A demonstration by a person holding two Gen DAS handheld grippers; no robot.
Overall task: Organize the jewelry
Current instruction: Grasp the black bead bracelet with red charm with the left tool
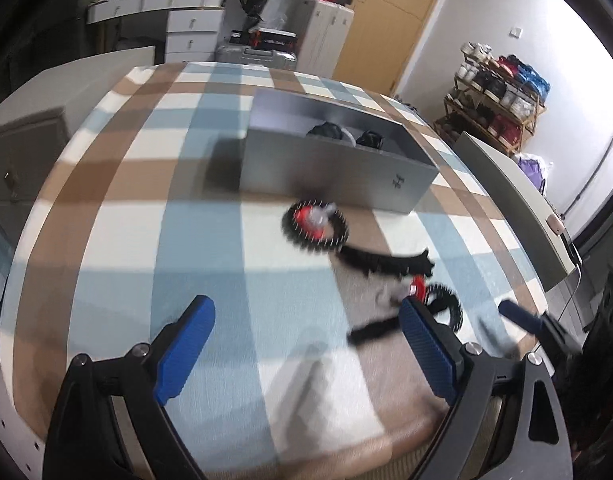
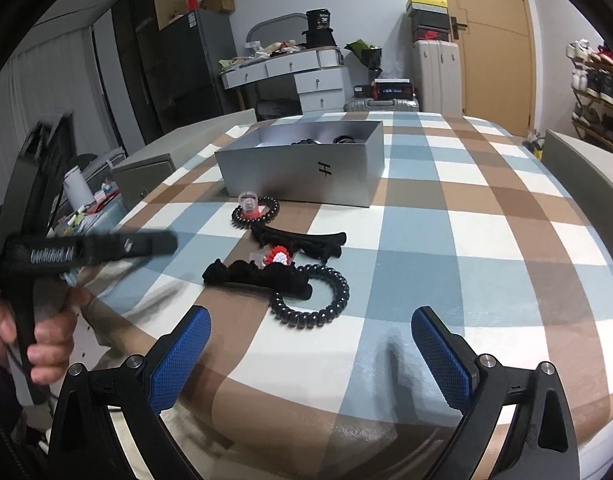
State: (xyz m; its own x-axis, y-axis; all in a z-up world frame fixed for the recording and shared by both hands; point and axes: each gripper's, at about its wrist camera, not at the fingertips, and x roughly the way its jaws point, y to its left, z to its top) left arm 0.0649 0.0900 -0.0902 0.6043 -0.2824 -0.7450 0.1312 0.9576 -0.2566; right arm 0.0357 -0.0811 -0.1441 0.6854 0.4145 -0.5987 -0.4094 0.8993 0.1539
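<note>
On the checked tablecloth (image 2: pixel 466 240) lie hair pieces in a loose cluster. A black spiral tie (image 2: pixel 302 319) lies nearest, touching a black ruffled scrunchie (image 2: pixel 250 274) and a small red-and-white ornament (image 2: pixel 278 257). Behind them are a second black ruffled band (image 2: pixel 306 244) and a second spiral tie (image 2: pixel 272 208) with a clear-and-red piece (image 2: pixel 248 202) in its ring. An open silver box (image 2: pixel 302 172) behind holds dark items. My right gripper (image 2: pixel 311 312) is open just short of the near spiral tie. My left gripper (image 1: pixel 306 302) is open over bare cloth, left of the pieces; the far spiral tie (image 1: pixel 340 236) lies ahead.
A hand (image 2: pixel 46 344) holds the left gripper's handle at the table's left edge. Grey chair backs stand at the left (image 2: pixel 194 136) and right (image 2: pixel 578 172) sides. Beyond the table are a white desk, suitcases, a wooden door and a shoe rack (image 1: pixel 498 92).
</note>
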